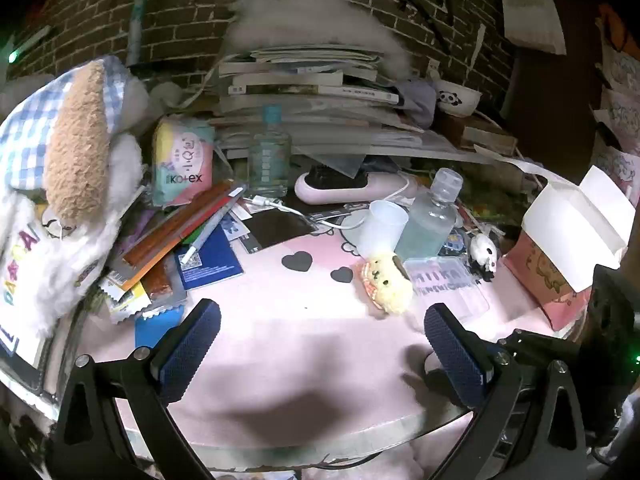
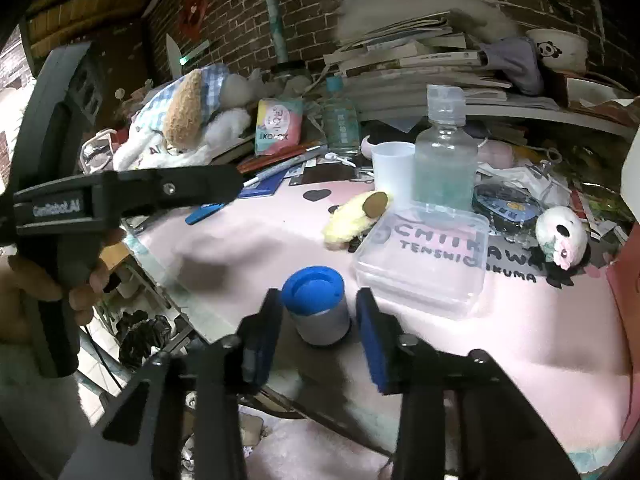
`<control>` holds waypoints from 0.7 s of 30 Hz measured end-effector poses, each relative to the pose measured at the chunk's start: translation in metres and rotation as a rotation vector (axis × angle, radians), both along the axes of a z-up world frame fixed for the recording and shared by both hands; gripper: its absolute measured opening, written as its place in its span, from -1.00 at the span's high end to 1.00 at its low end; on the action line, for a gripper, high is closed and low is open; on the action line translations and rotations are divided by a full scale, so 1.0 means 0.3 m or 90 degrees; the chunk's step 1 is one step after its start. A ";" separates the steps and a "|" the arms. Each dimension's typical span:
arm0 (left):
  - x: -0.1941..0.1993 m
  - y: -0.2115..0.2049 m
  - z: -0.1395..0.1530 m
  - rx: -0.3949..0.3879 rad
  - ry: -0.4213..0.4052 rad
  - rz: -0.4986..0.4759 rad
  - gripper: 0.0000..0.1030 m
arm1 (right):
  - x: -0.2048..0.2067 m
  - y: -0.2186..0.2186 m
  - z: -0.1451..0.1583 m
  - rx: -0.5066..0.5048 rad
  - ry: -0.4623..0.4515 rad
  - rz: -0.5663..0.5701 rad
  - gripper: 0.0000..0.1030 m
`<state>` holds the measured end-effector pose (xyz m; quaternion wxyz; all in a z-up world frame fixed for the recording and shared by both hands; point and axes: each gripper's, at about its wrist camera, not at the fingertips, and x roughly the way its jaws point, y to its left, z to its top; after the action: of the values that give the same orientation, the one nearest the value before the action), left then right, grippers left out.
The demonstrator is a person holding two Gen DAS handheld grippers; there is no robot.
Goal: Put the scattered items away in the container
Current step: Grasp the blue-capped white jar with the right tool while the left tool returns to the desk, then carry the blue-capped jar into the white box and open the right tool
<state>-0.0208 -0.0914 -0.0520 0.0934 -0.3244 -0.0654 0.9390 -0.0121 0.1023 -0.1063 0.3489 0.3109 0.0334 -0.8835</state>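
The right gripper (image 2: pixel 318 320) stands spread, its two blue pads on either side of a small grey jar with a blue lid (image 2: pixel 316 306); the jar sits upright on the pink mat (image 2: pixel 540 328) between the fingers, and whether either pad touches its wall I cannot tell. The step in hand looks like the pick-up of this jar, the first thing to go into the container. Just ahead and to the right of the jaws lies the clear plastic box (image 2: pixel 424 256), its lid apparently on, though I cannot be sure. The next move, as I judge it, calls for closing squarely on the jar's grey body below the lid, then lifting it toward the box, which may first need opening. The left gripper (image 1: pixel 322 340) hovers wide open and empty above bare mat, with the yellow plush toy (image 1: pixel 386 280) ahead to its right. Readable writing: "CHIIKAWA TENSHI..KUMA" on the mat beneath the box, "Kotex" on a pastel packet (image 1: pixel 182 160) far ahead-left, and "GenRobot.AI" on the left gripper's body in the right wrist view.
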 end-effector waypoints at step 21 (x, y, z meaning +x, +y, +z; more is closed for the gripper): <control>-0.014 0.015 -0.007 0.037 -0.032 -0.006 -0.98 | 0.064 0.082 0.308 0.010 0.142 -0.030 0.50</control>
<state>-0.0251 -0.0871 -0.0542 0.1057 -0.3453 -0.0937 0.9278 0.0072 0.1270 -0.0140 0.3198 0.2143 0.0720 -0.9201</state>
